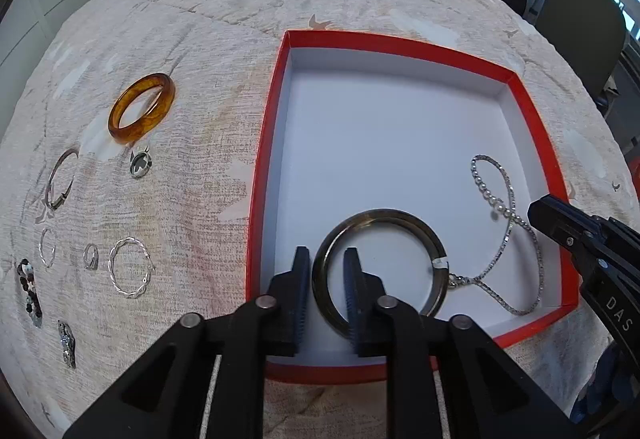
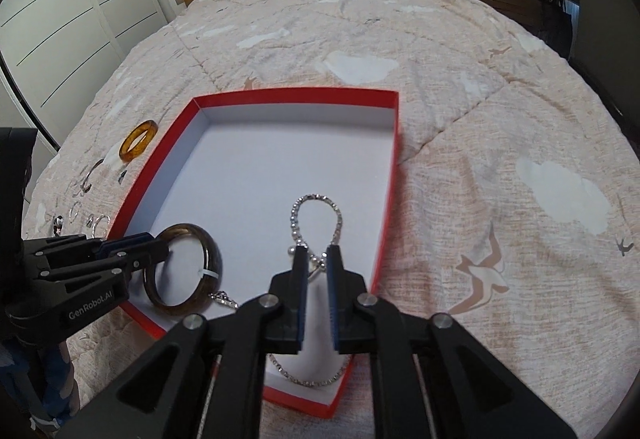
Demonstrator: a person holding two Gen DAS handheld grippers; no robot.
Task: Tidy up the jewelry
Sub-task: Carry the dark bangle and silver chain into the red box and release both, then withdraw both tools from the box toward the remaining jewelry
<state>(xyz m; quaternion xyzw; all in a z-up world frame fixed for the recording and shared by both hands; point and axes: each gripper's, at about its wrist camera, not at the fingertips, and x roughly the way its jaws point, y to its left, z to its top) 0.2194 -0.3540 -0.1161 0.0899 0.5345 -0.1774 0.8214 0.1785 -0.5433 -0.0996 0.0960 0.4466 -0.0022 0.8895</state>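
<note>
The dark olive-brown glass bangle [image 1: 378, 267] lay in the near corner of the shallow red cardboard box with a white floor [image 1: 400, 47], its rim passing between the fingers of our left gripper [image 1: 327, 279]. Those fingers stood slightly apart on either side of the band, and we could not be sure whether they pinched it or had just let go. A silver chain necklace with small beads [image 1: 504, 223] lay looped beside the bangle, touching it at its clasp. Our right gripper [image 2: 317, 267] hovered over that chain with its fingers partly open and holding nothing.

We judged the bangle's placement nearly done; next we would need to open the left fingers fully, lift clear without snagging the chain, and reach left across the quilted beige bedspread [image 1: 224, 167]. There waited the amber resin bangle [image 1: 142, 107], a thin silver cuff [image 1: 60, 179], a twisted silver bracelet [image 1: 132, 273] and several small rings. The box wall stood between the gripper and those pieces.
</note>
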